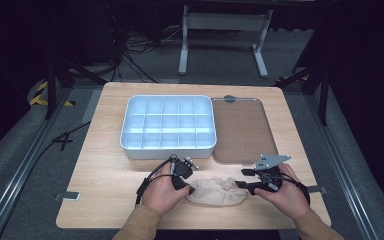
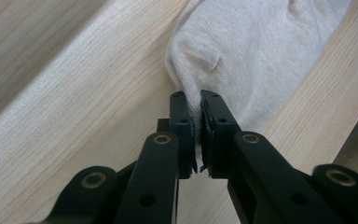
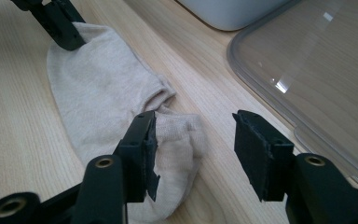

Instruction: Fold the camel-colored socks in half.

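A beige ankle sock (image 1: 215, 192) lies flat on the wooden table near its front edge. My left gripper (image 1: 186, 186) is shut on the sock's left end; in the left gripper view the fabric (image 2: 242, 51) is pinched between the two jaws of the left gripper (image 2: 196, 100). My right gripper (image 1: 243, 178) stands open at the sock's right end. In the right gripper view the sock (image 3: 107, 88) runs away to the upper left, its cuff end lies beside the left jaw, and the gap of the right gripper (image 3: 193, 121) holds nothing.
A white tray (image 1: 168, 146) divided into several compartments stands in the middle of the table. A clear lid (image 1: 242, 130) lies flat to its right, close to my right gripper (image 3: 307, 60). Bare wood (image 1: 100, 190) lies left of my hands.
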A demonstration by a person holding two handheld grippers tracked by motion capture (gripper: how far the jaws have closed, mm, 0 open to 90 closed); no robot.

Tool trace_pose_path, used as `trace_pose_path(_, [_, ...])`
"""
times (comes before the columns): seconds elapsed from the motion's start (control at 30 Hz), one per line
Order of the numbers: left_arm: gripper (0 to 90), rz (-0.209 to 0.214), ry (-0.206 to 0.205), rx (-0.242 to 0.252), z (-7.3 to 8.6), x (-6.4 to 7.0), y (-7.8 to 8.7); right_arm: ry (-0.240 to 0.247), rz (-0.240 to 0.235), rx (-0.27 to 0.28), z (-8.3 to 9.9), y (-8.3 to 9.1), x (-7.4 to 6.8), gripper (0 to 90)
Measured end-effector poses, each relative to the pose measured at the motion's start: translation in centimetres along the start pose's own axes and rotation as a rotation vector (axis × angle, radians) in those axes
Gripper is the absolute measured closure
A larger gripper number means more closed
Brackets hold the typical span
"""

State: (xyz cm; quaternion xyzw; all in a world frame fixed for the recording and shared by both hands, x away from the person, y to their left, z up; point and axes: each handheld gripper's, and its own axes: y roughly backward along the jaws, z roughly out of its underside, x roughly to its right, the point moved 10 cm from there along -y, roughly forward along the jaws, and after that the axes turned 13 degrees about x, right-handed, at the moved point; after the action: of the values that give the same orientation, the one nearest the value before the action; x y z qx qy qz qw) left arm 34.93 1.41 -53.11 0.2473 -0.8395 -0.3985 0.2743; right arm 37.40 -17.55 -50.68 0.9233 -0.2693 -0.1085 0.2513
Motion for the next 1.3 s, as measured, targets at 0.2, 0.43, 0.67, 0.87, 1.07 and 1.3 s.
trace_pose_path(0.2, [84.3,-0.001,0.007,0.008,-0.3,0.2,0.4,-0.003,-0.039,-0.001,-0.2,-0.2,-1.2,66.2])
trace_pose_path(0.43, [84.0,-0.002,-0.008,0.021,-0.7,0.6,1.0,0.053,-0.119,0.016,-0.5,-1.5,-3.6,85.8])
trace_pose_path(0.67, [84.0,-0.003,-0.012,0.025,-0.9,1.0,1.3,0.090,-0.136,0.028,-0.5,-2.9,-4.7,89.5])
trace_pose_path(0.87, [84.1,0.005,-0.020,0.032,-1.1,1.6,1.9,0.096,-0.140,0.003,0.2,-4.1,-5.3,89.4])
trace_pose_path(1.07, [84.2,0.011,-0.033,0.035,-1.3,1.9,2.3,0.100,-0.141,-0.024,0.9,-5.0,-5.7,89.8])
trace_pose_path(1.3, [84.2,0.013,-0.033,0.033,-1.3,2.0,2.5,0.095,-0.153,-0.034,1.3,-5.4,-5.7,90.0])
